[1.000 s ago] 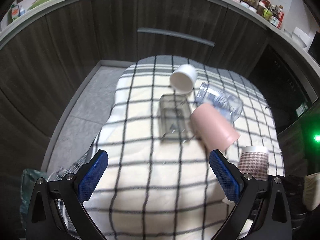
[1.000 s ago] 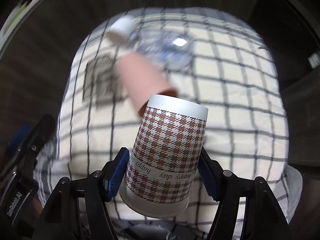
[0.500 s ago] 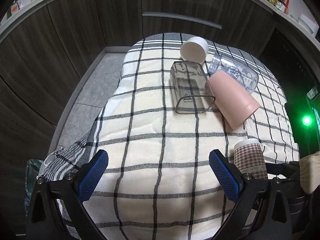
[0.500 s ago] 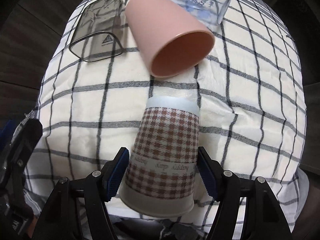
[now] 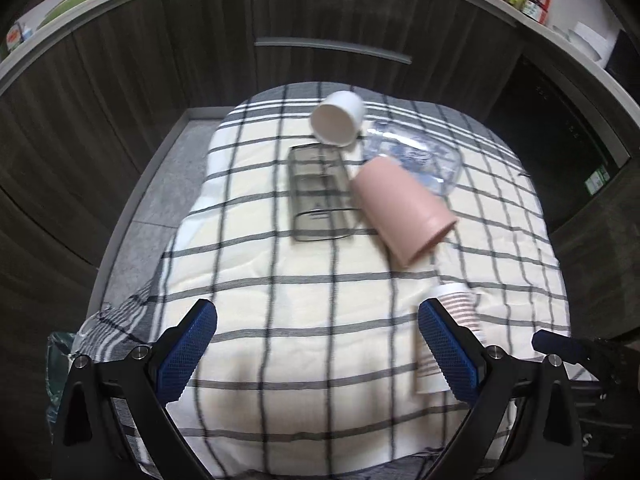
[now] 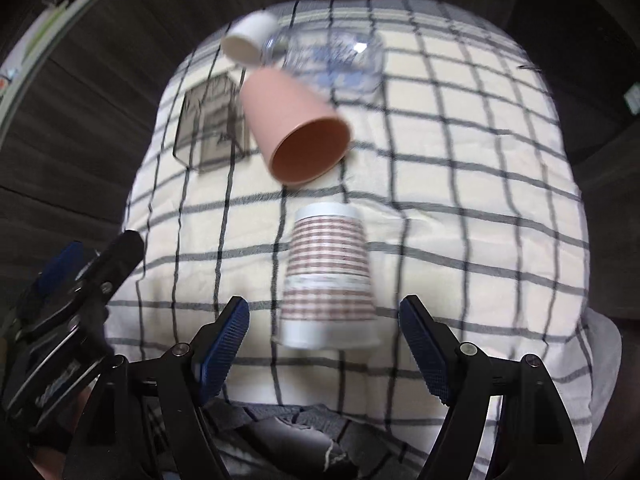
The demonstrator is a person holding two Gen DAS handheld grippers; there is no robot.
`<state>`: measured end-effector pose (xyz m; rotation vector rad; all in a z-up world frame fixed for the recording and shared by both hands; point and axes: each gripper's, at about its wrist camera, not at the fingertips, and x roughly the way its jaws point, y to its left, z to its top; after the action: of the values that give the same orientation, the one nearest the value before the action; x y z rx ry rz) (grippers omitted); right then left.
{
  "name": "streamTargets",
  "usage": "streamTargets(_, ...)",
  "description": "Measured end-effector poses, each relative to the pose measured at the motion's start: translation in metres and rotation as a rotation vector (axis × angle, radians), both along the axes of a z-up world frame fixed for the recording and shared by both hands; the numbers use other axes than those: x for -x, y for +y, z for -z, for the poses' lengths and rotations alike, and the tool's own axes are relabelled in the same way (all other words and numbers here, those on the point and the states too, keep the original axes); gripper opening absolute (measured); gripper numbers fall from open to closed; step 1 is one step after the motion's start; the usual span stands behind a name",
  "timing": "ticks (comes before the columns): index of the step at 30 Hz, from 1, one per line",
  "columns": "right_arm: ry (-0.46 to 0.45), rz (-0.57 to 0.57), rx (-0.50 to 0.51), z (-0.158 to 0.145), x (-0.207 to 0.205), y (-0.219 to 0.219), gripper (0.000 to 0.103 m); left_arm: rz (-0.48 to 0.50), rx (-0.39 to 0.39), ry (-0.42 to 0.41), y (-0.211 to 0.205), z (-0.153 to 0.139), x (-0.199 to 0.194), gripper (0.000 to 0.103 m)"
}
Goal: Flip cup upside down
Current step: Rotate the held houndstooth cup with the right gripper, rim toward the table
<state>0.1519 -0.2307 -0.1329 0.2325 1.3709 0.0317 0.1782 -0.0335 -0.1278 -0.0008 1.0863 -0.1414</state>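
Note:
A brown-and-white houndstooth paper cup (image 6: 328, 280) stands upside down, wide rim down, on the checked cloth (image 6: 460, 200). My right gripper (image 6: 324, 346) is open; its blue pads stand apart on either side of the cup's rim without touching it. The cup also shows in the left wrist view (image 5: 456, 332), partly behind the right pad. My left gripper (image 5: 316, 348) is open and empty above the near part of the cloth.
A pink cup (image 6: 294, 128) lies on its side just beyond the paper cup. Behind it lie a grey clear container (image 6: 210, 128), a white cup (image 6: 248, 38) and a clear plastic bottle (image 6: 332, 56). Dark cabinets (image 5: 320, 20) stand behind the table.
My right gripper held the paper cup, set it down on the cloth upside down, then opened and drew back a little. My left gripper stayed open.

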Motion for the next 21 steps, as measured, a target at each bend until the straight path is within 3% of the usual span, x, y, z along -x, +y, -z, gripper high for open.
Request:
streamTargets(7, -0.127, 0.119, 0.068, -0.016, 0.011, -0.035, 0.077, 0.064, -0.006, 0.054, -0.044, 0.002, -0.009, 0.103)
streamTargets(15, -0.238, 0.274, 0.202, -0.014, 0.012, -0.077, 0.077, 0.112, -0.108, 0.157, -0.087, 0.03, -0.021, 0.102)
streamTargets(21, -0.334, 0.293, 0.252, -0.024, 0.006, -0.101, 0.078, 0.148, -0.13, 0.226, -0.114, 0.047, -0.029, 0.101)
